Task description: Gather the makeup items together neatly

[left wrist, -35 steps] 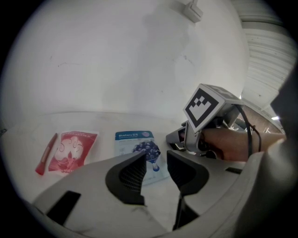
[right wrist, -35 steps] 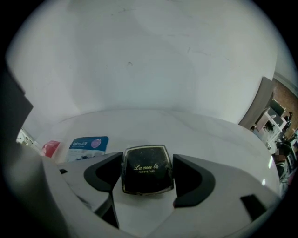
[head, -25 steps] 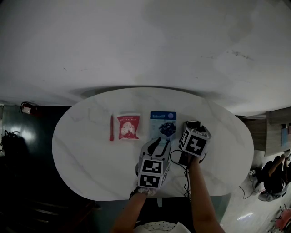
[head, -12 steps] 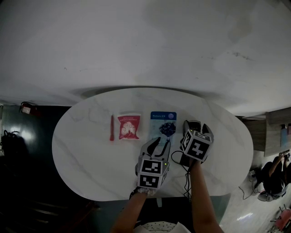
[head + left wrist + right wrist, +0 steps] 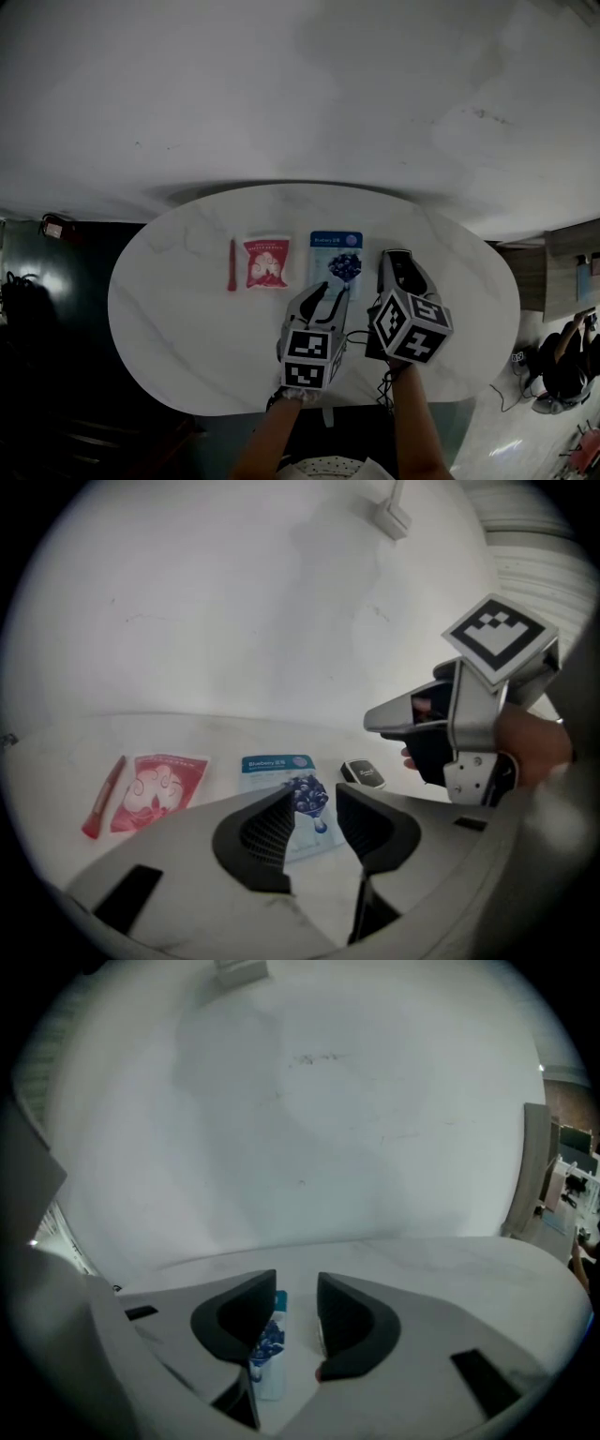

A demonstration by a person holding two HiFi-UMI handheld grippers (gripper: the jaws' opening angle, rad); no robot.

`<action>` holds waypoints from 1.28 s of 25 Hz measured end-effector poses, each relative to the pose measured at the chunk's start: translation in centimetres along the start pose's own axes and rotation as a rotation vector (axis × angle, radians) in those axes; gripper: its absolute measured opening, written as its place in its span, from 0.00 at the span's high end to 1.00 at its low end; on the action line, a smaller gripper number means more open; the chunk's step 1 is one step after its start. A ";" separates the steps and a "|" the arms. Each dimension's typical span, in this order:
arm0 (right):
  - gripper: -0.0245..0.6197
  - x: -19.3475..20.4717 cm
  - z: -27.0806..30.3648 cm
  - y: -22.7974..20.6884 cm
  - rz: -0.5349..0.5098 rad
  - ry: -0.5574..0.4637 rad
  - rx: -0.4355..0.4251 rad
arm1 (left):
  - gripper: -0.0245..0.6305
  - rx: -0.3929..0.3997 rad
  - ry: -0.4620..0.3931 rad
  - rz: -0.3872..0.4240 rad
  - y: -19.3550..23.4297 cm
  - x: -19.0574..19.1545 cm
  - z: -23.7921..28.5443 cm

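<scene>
On oval white marbled tabletop (image 5: 187, 309), slim red stick (image 5: 232, 265), glossy red sachet (image 5: 266, 262), blue sachet (image 5: 336, 255), small black compact (image 5: 362, 773) laid in a row, left gripper (image 5: 312, 803) held slightly parted, empty, right gripper (image 5: 297, 1302) half-open, jaws just closing, nothing clasped.

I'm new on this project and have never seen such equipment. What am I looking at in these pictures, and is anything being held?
No robot here: a person holds a two-jaw gripper in each hand; the cubes with black-and-white squares belong to them. The wide overhead picture comes from a camera on the person's head; the other two come from cameras riding on each gripper. On the white table lie a red stick, a red sachet, a blue sachet and a small black case. The left gripper is open and empty. The right gripper hangs above the table; its jaws have just been closing, with nothing between them.
</scene>
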State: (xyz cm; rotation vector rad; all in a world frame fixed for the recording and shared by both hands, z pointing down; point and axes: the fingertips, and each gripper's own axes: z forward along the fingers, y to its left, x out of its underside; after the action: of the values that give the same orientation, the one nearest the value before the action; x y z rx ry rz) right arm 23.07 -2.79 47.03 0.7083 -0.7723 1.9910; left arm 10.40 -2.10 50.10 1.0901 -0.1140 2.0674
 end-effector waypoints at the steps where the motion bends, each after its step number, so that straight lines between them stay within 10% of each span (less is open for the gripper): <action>1: 0.75 -0.4 -0.6 0.6 -0.006 -0.021 -0.014 | 0.69 -0.001 -0.005 -0.002 0.1 -0.1 -0.2; 5: 0.97 -1.3 -2.3 3.0 -0.025 -0.097 -0.089 | 0.69 -0.018 -0.040 -0.024 0.7 -0.3 -1.0; 32: 0.96 3.0 -9.4 6.2 -0.096 -0.177 -0.057 | 0.74 -0.083 -0.211 0.017 2.1 -2.3 -8.9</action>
State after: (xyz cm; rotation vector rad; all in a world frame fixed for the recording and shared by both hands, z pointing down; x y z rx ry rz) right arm 14.56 3.06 41.58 0.8798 -0.8798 1.8304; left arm 3.90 -1.33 43.36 1.2559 -0.3117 1.9395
